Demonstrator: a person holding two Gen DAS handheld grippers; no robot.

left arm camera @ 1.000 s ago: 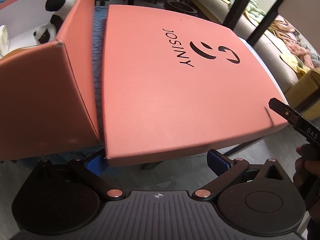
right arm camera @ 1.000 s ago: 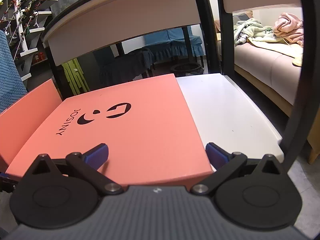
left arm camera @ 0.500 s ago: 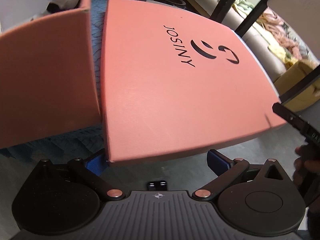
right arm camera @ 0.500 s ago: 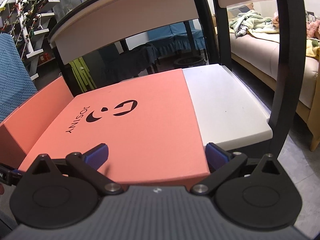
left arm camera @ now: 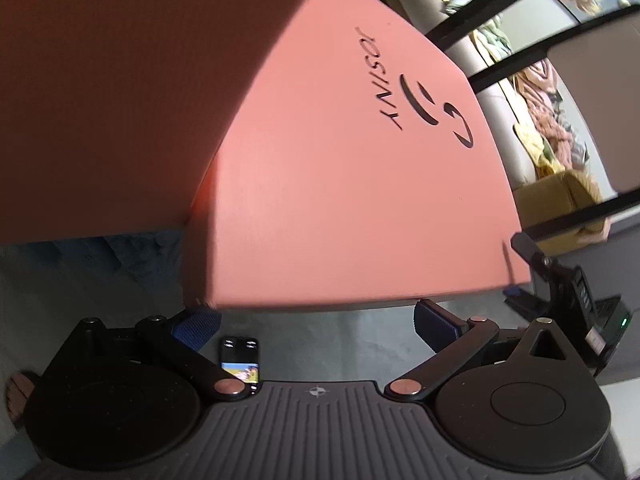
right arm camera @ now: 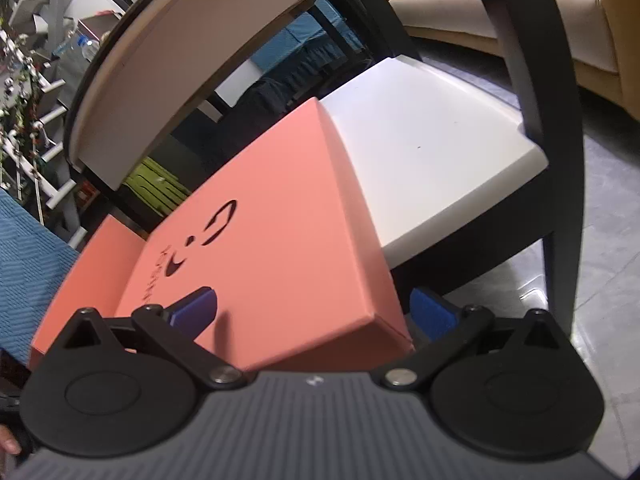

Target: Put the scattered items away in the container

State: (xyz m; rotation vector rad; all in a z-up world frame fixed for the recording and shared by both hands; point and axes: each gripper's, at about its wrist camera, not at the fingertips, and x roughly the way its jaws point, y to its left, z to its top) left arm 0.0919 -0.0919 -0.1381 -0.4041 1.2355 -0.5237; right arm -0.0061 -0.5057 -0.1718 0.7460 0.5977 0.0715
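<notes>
under the left tool (left arm camera: 316,322) only, a phone (left arm camera: 240,364)

Left gripper (left arm camera: 316,322) and right gripper (right arm camera: 312,308) both hold their fingers spread wide.

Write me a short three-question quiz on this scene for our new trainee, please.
1. True or false: the pink lid lies partly on the white chair seat.
2. Which hand-held gripper has a blue pad lying on top of the lid? A) left B) right C) neither
3. Fill in: under the left hand-held gripper, down on the floor, lies a small ____.

Key
1. True: its far edge is over the seat.
2. B: the right hand-held gripper has its left pad on the lid, the other beside the lid's corner.
3. Phone, screen lit.
</notes>
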